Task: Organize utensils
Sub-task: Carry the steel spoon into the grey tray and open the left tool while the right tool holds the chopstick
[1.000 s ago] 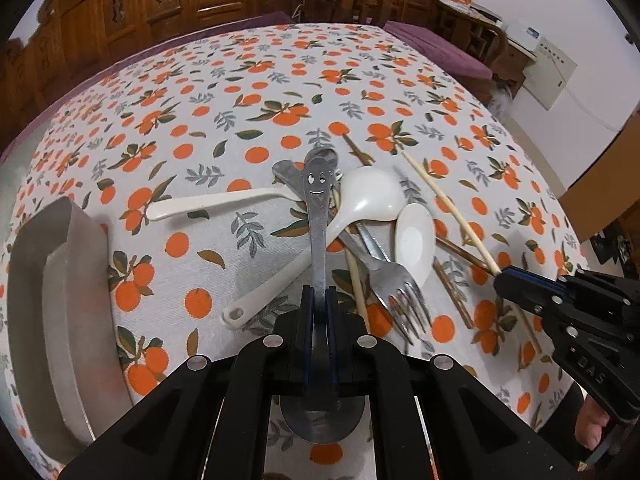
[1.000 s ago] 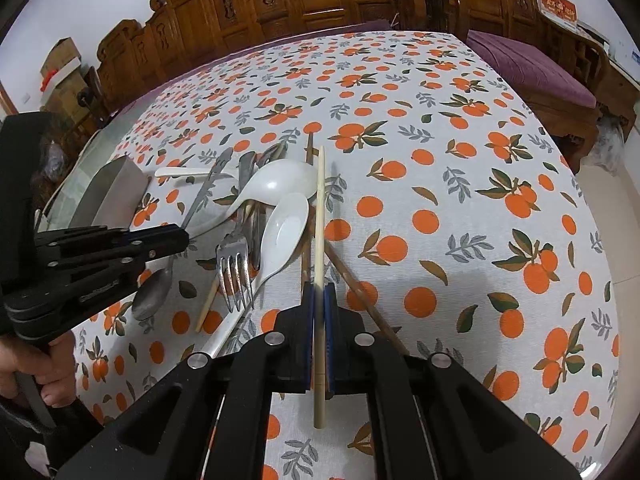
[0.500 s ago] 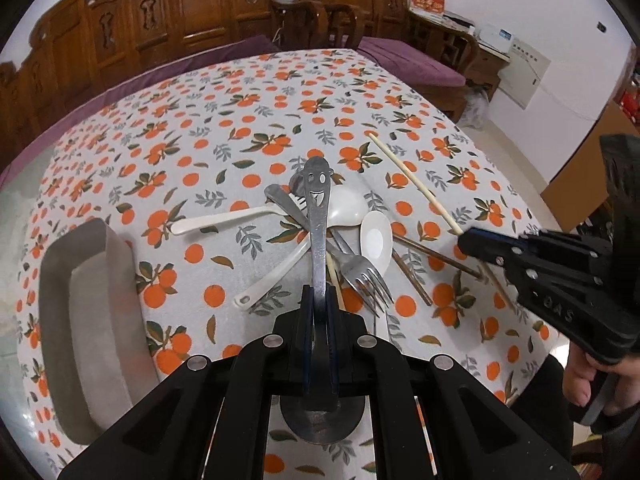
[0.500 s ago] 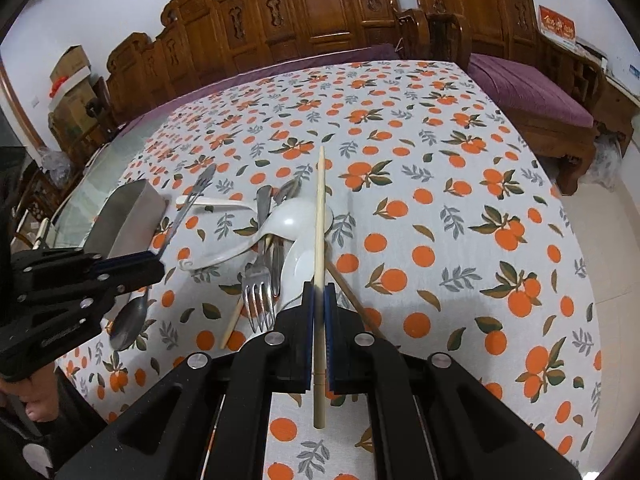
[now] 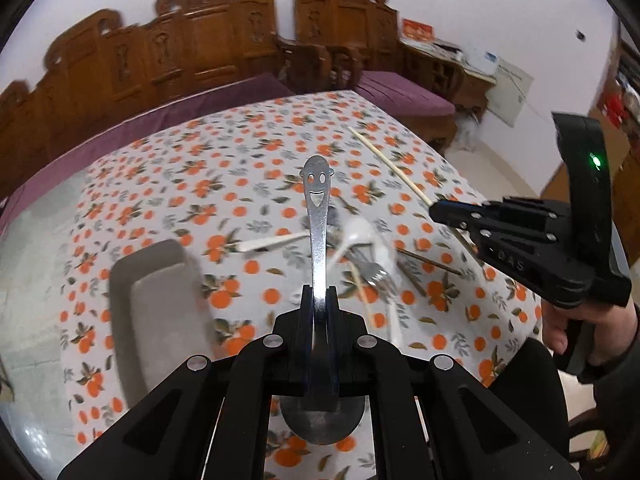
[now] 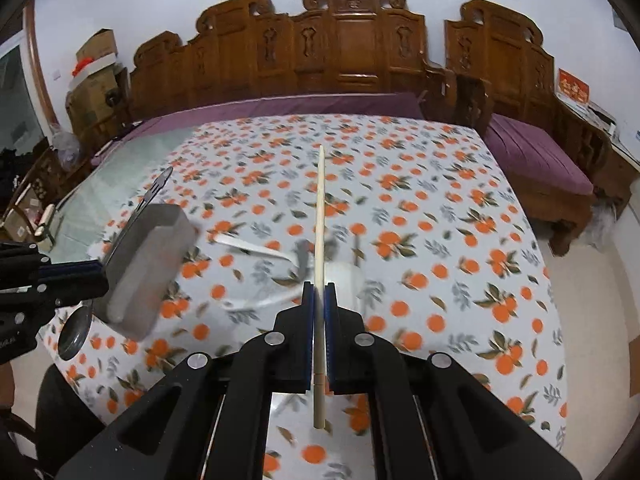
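My left gripper is clamped on the handle of a steel spoon with a smiling face cut into its end, held up off the orange-print tablecloth with the bowl tucked back under the jaws. My right gripper pinches a pale chopstick that points straight ahead above the table. Below them I see the grey metal tray to the left, and a blurred heap of white spoons, a fork and more chopsticks beside it on the cloth.
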`<state>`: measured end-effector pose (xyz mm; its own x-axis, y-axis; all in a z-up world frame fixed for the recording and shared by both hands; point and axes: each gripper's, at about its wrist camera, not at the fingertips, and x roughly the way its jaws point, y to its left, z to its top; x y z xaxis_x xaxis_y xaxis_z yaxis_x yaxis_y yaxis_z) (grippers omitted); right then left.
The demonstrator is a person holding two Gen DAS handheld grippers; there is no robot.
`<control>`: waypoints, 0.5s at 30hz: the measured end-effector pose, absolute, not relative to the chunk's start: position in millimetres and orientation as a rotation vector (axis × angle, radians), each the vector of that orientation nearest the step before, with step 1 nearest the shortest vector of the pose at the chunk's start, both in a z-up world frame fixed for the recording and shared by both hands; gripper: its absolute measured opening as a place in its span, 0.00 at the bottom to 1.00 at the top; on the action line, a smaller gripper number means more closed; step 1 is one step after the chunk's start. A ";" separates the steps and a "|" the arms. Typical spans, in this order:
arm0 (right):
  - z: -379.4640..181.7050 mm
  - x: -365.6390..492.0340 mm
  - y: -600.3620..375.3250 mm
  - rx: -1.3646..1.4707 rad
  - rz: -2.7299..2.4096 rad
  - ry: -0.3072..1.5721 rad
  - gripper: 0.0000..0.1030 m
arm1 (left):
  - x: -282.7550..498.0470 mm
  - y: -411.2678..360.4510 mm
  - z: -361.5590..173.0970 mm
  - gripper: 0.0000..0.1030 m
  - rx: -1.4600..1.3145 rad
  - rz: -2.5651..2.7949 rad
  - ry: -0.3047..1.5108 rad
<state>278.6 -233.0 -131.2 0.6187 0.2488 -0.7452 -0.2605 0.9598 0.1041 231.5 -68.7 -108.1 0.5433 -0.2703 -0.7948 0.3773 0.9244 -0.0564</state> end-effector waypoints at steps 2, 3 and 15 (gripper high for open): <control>-127.0 281.7 -217.4 -0.013 0.315 0.854 0.06 | 234.0 -52.7 -104.1 0.05 0.116 -0.355 0.913; -125.7 282.3 -211.4 -0.014 0.323 0.853 0.06 | 234.7 -45.4 -102.3 0.05 0.108 -0.344 0.910; -137.1 287.7 -109.8 -0.032 0.456 0.882 0.06 | 251.5 54.9 -135.7 0.05 0.054 -0.172 0.972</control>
<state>287.7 -109.8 -137.1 0.5459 0.3716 -0.7509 -0.3975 0.9039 0.1583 251.5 54.9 -135.7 0.5515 -0.1211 -0.8253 0.1691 0.9851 -0.0316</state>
